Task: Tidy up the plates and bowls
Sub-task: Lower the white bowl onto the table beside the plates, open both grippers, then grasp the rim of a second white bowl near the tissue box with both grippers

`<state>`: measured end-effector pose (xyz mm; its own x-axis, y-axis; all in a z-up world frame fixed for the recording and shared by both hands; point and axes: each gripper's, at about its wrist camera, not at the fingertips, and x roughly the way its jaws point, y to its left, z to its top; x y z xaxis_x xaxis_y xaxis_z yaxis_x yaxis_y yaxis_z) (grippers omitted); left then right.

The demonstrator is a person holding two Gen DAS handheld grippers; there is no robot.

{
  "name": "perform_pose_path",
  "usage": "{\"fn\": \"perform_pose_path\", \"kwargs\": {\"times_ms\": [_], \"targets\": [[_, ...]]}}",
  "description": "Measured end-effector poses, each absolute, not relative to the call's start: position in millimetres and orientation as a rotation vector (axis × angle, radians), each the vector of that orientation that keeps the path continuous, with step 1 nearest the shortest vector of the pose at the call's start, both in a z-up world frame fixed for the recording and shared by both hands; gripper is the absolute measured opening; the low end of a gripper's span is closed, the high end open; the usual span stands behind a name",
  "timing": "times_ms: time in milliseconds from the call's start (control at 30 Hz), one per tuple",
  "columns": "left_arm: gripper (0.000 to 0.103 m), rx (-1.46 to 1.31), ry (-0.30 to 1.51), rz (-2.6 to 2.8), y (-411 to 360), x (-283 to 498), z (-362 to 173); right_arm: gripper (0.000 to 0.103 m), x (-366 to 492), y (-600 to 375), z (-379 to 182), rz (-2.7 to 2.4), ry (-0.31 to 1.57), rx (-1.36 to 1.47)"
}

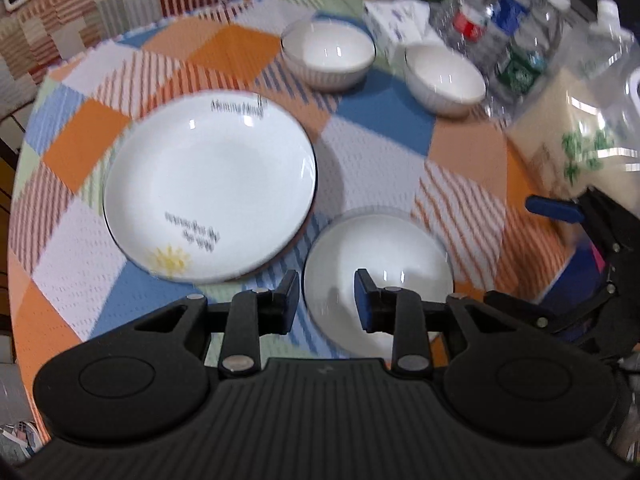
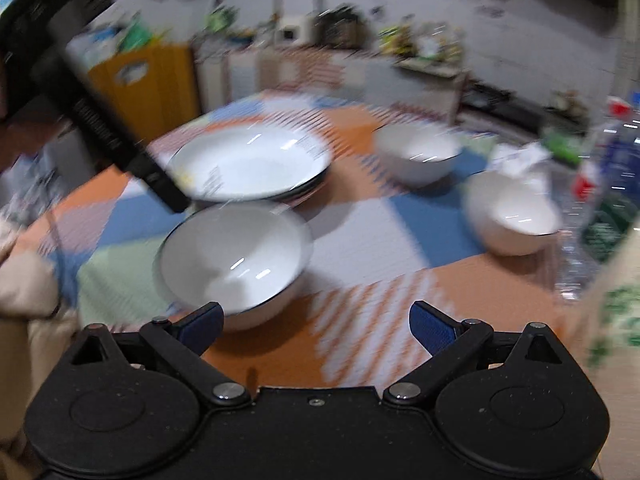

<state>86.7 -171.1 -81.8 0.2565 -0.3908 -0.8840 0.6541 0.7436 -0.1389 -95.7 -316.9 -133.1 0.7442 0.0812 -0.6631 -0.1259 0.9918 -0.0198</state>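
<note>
A white plate (image 1: 210,188) with a yellow flower print tops a stack on the checked tablecloth; it also shows in the right wrist view (image 2: 248,164). Three white bowls stand around it: a near bowl (image 1: 380,268), a far bowl (image 1: 328,54) and a right bowl (image 1: 444,78). My left gripper (image 1: 326,300) is open, hovering with its fingers astride the near bowl's left rim. My right gripper (image 2: 316,330) is open and empty, just right of the near bowl (image 2: 236,256). The other bowls sit behind (image 2: 418,152) and to the right (image 2: 516,216).
Several plastic water bottles (image 1: 500,24) and a large clear jug (image 1: 588,120) crowd the table's far right. A tissue pack (image 1: 396,24) lies behind the bowls. The right gripper (image 1: 592,256) shows at the left view's right edge. A yellow chair (image 2: 148,80) stands beyond the table.
</note>
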Motion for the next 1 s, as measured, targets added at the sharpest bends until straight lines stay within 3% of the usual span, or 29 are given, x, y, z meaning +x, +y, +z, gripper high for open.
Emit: {"fn": "perform_pose_path", "kwargs": {"times_ms": [367, 667, 1000], "targets": [[0.029, 0.194, 1.004, -0.677, -215.8, 104.8, -73.5, 0.100, -66.4, -356.6, -141.2, -0.146, 0.557, 0.057], [0.032, 0.122, 0.924, -0.707, -264.1, 128.8, -97.9, 0.099, -9.0, -388.2, -179.6, -0.320, 0.635, 0.170], [0.043, 0.033, 0.919, -0.777, -315.2, 146.7, -119.7, 0.098, 27.4, -413.1, -196.1, -0.393, 0.663, 0.207]]}}
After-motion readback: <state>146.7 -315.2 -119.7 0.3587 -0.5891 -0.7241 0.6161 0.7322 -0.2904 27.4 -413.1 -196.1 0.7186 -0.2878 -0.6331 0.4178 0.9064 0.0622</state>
